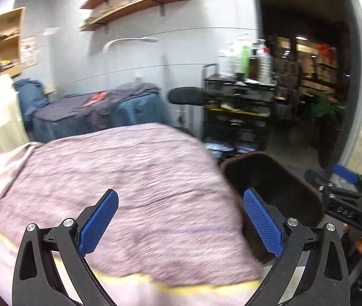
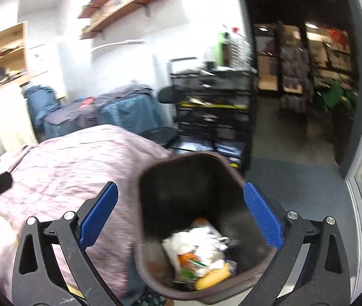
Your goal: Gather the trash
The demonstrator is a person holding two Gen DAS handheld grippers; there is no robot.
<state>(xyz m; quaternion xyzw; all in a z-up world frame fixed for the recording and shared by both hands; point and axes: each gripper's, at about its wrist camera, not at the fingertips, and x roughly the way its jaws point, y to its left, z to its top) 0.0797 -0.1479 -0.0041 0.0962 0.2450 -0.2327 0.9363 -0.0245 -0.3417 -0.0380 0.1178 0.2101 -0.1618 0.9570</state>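
Note:
A dark brown trash bin (image 2: 155,229) stands beside a bed; its rim also shows in the left wrist view (image 1: 303,178). Inside lies crumpled white, orange and yellow trash (image 2: 201,252). My right gripper (image 2: 181,224) is open and empty, hovering over the bin's mouth. My left gripper (image 1: 181,224) is open and empty above the pink bed cover (image 1: 119,178), left of the bin. The right gripper's body shows at the far right of the left wrist view (image 1: 344,193).
The bed with its pink cover (image 2: 66,168) fills the left. Behind stand blue-covered furniture (image 2: 119,112), a black wire cart (image 2: 214,112) with bottles, and wall shelves (image 2: 119,7). An open doorway (image 2: 300,89) and grey floor (image 2: 308,191) lie to the right.

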